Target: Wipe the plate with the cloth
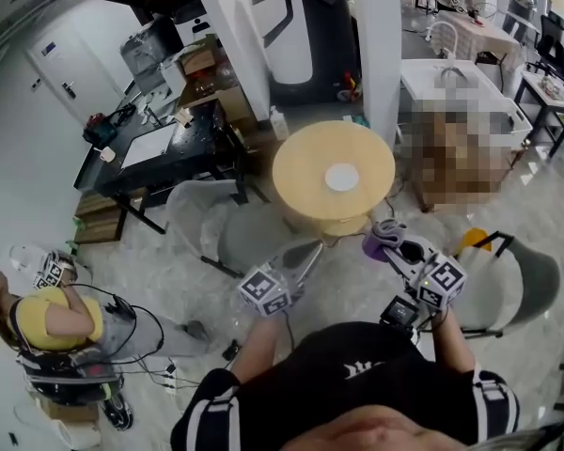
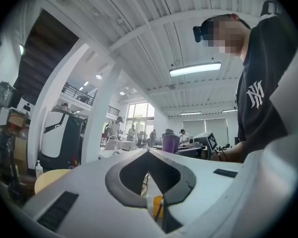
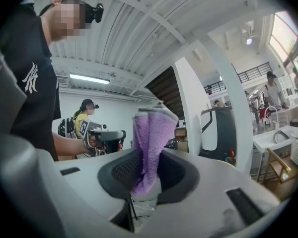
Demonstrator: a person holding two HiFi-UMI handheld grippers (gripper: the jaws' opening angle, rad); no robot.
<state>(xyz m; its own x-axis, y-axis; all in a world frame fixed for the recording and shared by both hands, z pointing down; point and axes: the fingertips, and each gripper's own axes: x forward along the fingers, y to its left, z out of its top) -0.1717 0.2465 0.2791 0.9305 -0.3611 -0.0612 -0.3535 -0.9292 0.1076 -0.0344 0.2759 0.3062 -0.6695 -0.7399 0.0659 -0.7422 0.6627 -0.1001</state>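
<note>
The round pale wooden surface (image 1: 305, 163) stands on a pale mottled floor (image 1: 357, 294) just ahead of both grippers, its near edge a little beyond their tips. A flat round white plate (image 1: 342, 178) lies near its middle, bare on top, with uncovered wood all round it out to the rim.

The left gripper (image 1: 310, 250) is held level, short of the near-left edge; its jaws are closed tip to tip with nothing between them. The right gripper (image 1: 387, 237) is level too, short of the near-right edge; it is clamped on a folded purple cloth with a grey border (image 3: 150, 133), which stands up from between the pads. The cloth is in the air, off the surface and well apart from the plate; bare floor lies between the two grippers.

A grey chair (image 1: 216, 228) sits close to the surface's left side; a second grey chair (image 1: 524, 285) stands to the right of the right gripper. A white pillar (image 1: 381, 45) rises just behind the far-right edge; beyond it is a white sink unit (image 1: 456, 87) with a tap, and what its basin holds cannot be made out. A cluttered black workbench (image 1: 169, 153) stands further left; a seated person in a yellow top (image 1: 52, 318) is well apart at the lower left.
</note>
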